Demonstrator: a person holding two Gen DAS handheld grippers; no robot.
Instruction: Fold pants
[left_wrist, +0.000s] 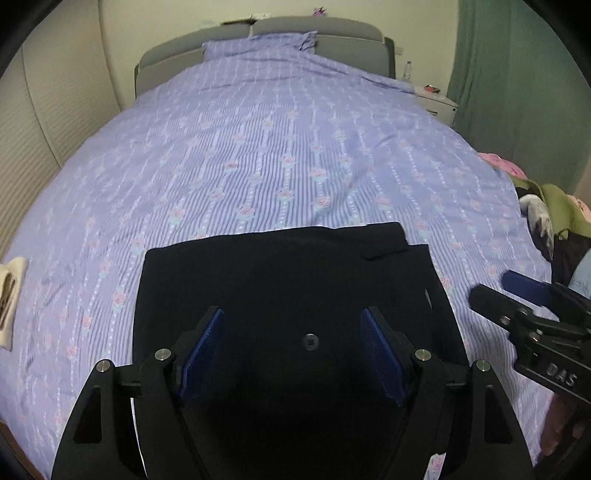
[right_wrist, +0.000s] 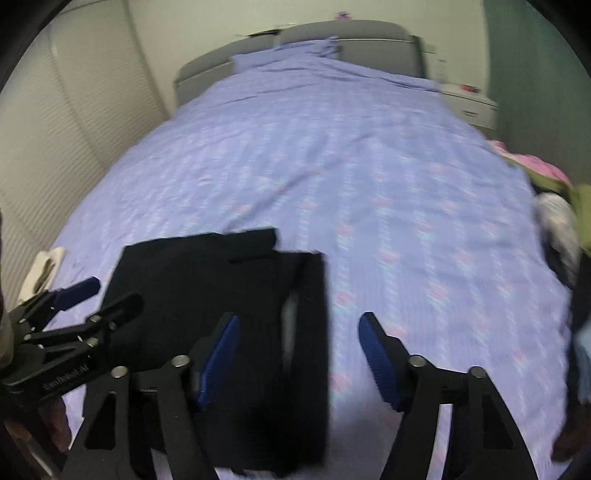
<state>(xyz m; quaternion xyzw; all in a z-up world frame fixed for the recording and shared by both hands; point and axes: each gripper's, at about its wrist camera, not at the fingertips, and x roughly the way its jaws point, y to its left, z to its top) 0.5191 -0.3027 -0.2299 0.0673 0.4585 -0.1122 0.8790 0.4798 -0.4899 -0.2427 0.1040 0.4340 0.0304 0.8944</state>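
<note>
Dark navy pants (left_wrist: 288, 280) lie folded in a flat rectangle on the lilac bedsheet (left_wrist: 258, 155), at the near edge of the bed; a button (left_wrist: 310, 341) shows near me. My left gripper (left_wrist: 293, 317) is open and empty, hovering just above the pants. My right gripper (right_wrist: 297, 325) is open and empty, over the right edge of the pants (right_wrist: 221, 295). It also shows in the left wrist view (left_wrist: 498, 288), to the right of the pants. The left gripper shows in the right wrist view (right_wrist: 107, 291).
A pile of clothes (left_wrist: 546, 214) in pink, green and dark colours lies at the bed's right edge. A cream cloth (left_wrist: 11, 295) lies at the left edge. A grey headboard (left_wrist: 332, 37), a pillow, a nightstand (left_wrist: 436, 99) and a green curtain stand far back.
</note>
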